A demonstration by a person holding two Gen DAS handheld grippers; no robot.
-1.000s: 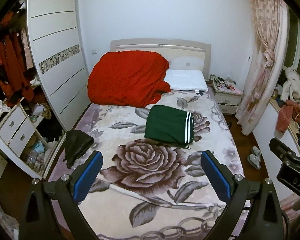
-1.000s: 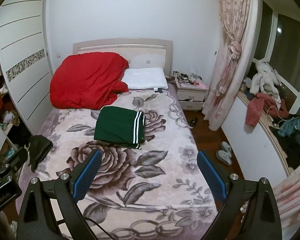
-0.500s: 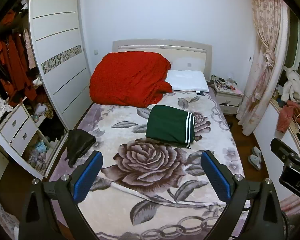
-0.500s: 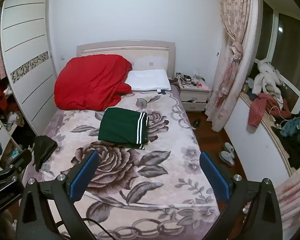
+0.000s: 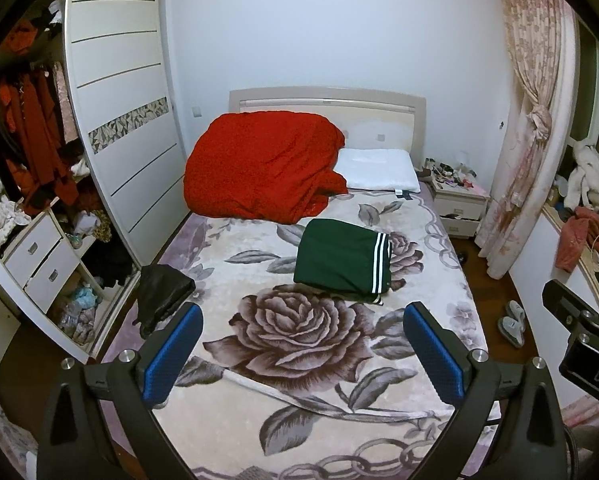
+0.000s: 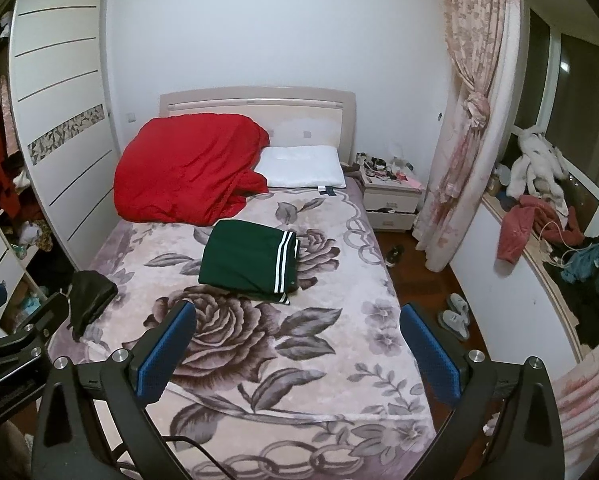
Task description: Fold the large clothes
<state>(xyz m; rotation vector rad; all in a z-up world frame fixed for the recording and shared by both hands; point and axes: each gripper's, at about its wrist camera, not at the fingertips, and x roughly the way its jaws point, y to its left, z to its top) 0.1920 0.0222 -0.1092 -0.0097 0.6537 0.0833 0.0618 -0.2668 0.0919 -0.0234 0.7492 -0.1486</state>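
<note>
A dark green garment with white stripes (image 5: 341, 256) (image 6: 249, 258) lies folded in a neat rectangle in the middle of the bed (image 5: 299, 360) (image 6: 299, 360), on a floral blanket. A black garment (image 5: 161, 292) (image 6: 89, 296) lies crumpled at the bed's left edge. My left gripper (image 5: 303, 348) hangs open above the foot of the bed, nothing between its blue pads. My right gripper (image 6: 297, 344) is likewise open and empty, well back from the green garment. Each gripper's body shows at the edge of the other's view.
A red duvet (image 5: 259, 168) is heaped at the head of the bed beside a white pillow (image 5: 375, 170). An open wardrobe with drawers (image 5: 39, 248) stands left. A nightstand (image 6: 391, 196), curtain (image 6: 459, 140), slippers (image 6: 455, 316) and a cluttered ledge (image 6: 539, 220) are right.
Both grippers have drawn back and risen slightly, so the bed looks a little farther away. The green garment has not moved, and both grippers stay open.
</note>
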